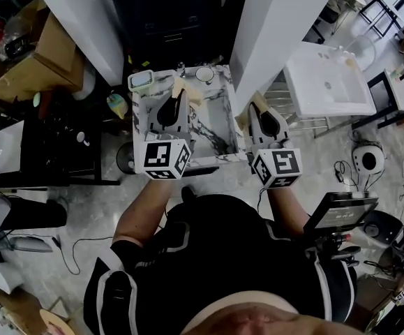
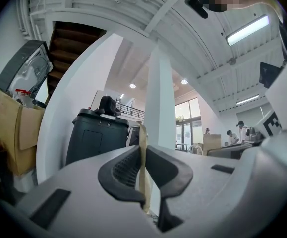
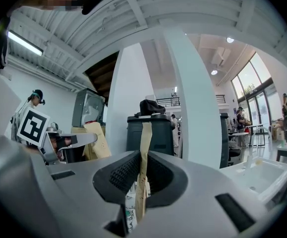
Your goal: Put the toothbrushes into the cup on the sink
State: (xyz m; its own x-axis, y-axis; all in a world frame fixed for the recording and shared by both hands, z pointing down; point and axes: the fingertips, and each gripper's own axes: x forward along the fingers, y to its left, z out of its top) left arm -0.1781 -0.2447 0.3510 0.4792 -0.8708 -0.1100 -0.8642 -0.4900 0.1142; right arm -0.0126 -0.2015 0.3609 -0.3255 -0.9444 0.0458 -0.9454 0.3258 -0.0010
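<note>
In the head view my left gripper (image 1: 178, 96) hovers over a marble-patterned sink (image 1: 219, 128), and my right gripper (image 1: 259, 110) is just off its right rim. Each is shut on a thin beige toothbrush that stands upright between the pads. The left toothbrush (image 2: 143, 148) rises out of the left gripper (image 2: 144, 171). The right toothbrush (image 3: 145, 143) rises out of the right gripper (image 3: 143, 176), with printed wrapping below the pads. A small round white cup (image 1: 204, 74) stands at the sink's far edge, beyond both grippers.
A white pillar (image 1: 278, 26) rises right of the sink, with a second white basin (image 1: 327, 82) beyond it. A dark bin (image 2: 96, 135) stands ahead. Cardboard boxes (image 1: 34, 61) and dark shelving fill the left. A pale blue-topped box (image 1: 140, 81) sits on the sink's far left corner.
</note>
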